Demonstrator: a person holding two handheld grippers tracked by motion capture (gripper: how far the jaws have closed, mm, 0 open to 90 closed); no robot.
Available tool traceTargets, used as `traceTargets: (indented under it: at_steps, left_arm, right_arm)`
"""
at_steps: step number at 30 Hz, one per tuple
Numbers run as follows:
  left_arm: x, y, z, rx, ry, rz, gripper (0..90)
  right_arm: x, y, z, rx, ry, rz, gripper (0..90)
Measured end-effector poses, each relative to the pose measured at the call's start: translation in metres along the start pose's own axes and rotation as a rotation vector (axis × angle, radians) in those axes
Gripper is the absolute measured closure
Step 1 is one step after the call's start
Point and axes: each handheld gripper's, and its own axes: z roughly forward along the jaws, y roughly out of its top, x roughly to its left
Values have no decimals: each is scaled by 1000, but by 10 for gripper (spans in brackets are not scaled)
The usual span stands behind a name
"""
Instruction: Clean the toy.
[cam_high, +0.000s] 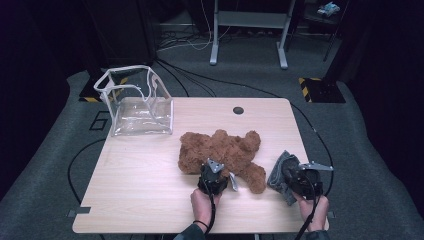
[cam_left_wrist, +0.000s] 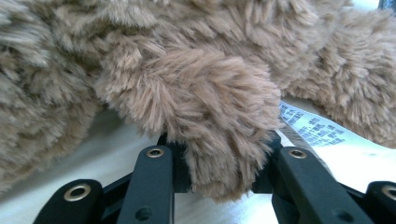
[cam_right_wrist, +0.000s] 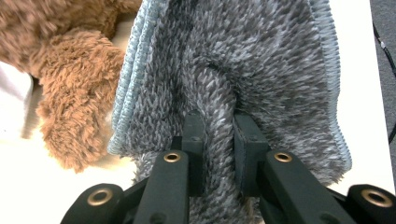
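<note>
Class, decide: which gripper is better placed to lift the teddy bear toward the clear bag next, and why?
Left. The left gripper has a limb of the teddy bear between its jaws; the right gripper is shut on the grey cloth.

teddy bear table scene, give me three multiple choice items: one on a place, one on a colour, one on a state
1. Where does the clear bag stand on the table?
A. far left corner
B. near right corner
C. on top of the bear

2. What colour is the cloth in the right claw?
A. red
B. grey
C. yellow

3. What is the left claw doing?
A. standing wide open above the bag
B. closed on a limb of the teddy bear
C. holding the cloth

Answers: 1 A, the high view shows the bag at the far left. 2 B, its pile is grey with a pale blue hem. 3 B, brown fur is squeezed between its jaws.
</note>
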Motion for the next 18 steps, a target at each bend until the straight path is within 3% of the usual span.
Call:
traceTargets:
  at_steps: [7,15,18]
  left_arm:
    - [12,19,-7,-24,2,55,702]
    - [26,44,-10,-41,-10,156,714]
    - [28,50,-12,-56,-34,171,719]
  right_arm:
    - [-1,1,-1,-4,-3,8,772]
    - [-1,3,0,-2,-4,4,771]
    - [0,3,-1,-4,-6,1,771]
